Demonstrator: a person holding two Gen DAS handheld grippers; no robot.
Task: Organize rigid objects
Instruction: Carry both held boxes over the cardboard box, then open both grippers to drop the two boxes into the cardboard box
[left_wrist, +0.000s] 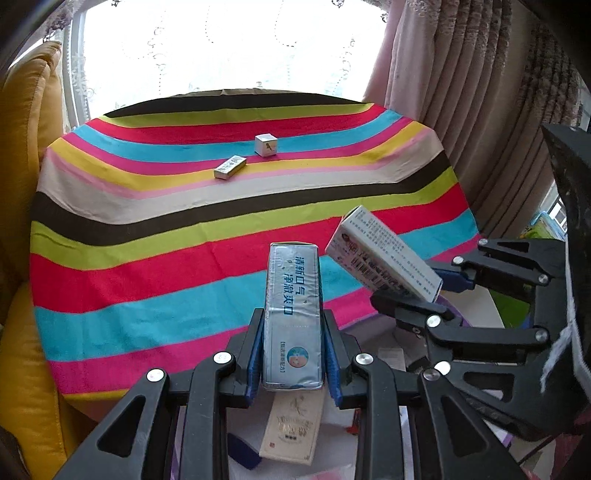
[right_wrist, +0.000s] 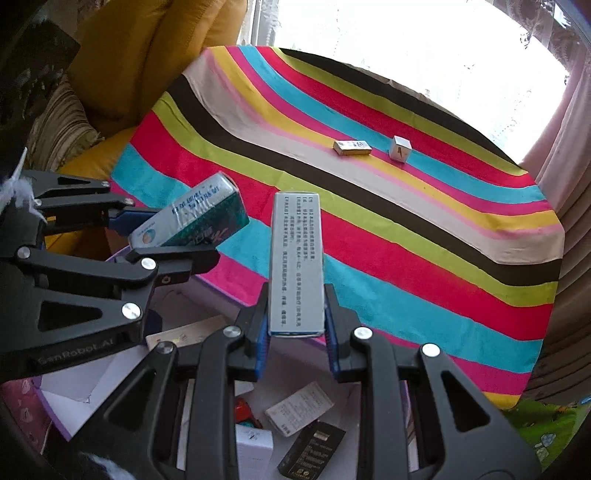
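Observation:
My left gripper (left_wrist: 293, 363) is shut on a long silver-blue toothpaste box (left_wrist: 293, 295), also seen in the right wrist view (right_wrist: 192, 218). My right gripper (right_wrist: 297, 332) is shut on a long white medicine box (right_wrist: 297, 258), which shows in the left wrist view (left_wrist: 384, 254). Both boxes hang over a purple-rimmed white storage box (right_wrist: 207, 288) holding several small boxes. On the striped tablecloth (left_wrist: 147, 266) far off lie a flat small box (left_wrist: 229, 167) (right_wrist: 352, 147) and a white cube box (left_wrist: 266, 144) (right_wrist: 400, 148).
The storage box holds a beige card box (left_wrist: 291, 428), a black box (right_wrist: 312, 450) and white boxes (right_wrist: 299, 408). A yellow sofa (left_wrist: 26, 147) stands left of the table. Curtains (left_wrist: 461, 92) hang at the right, a bright window behind.

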